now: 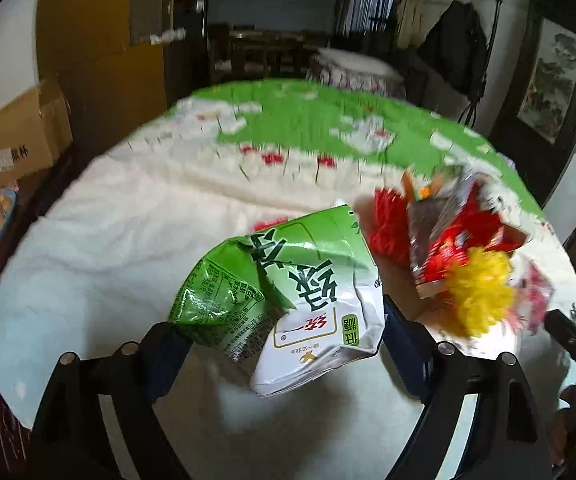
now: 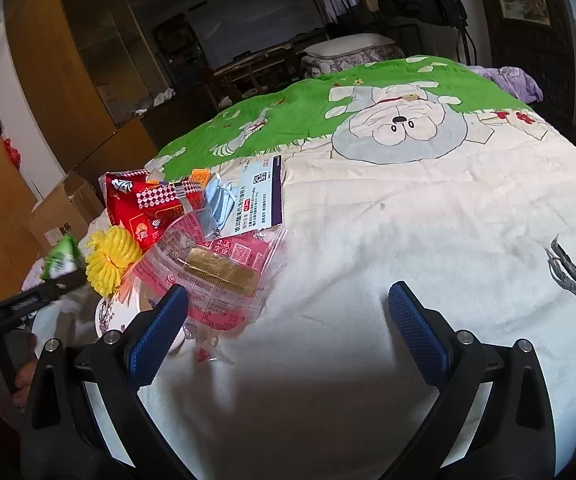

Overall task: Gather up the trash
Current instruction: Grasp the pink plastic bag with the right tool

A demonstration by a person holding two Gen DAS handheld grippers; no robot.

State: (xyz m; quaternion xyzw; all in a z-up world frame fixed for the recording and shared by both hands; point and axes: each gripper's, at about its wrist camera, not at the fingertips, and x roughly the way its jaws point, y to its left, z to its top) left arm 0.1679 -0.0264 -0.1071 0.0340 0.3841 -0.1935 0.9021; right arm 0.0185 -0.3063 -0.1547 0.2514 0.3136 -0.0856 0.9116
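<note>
Left gripper (image 1: 284,344) clamps a crushed green tea carton (image 1: 288,300) above the bed (image 1: 108,240), beside the trash pile (image 2: 192,232); right gripper (image 2: 288,320) hovers open, empty, near a pink wrapper (image 2: 216,276).

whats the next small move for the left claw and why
Probably close the left claw onto the crumpled green tea carton: it sits between the fingers, though firm pad contact is unclear. The rest of the trash pile lies nearby on the bedspread.
</note>
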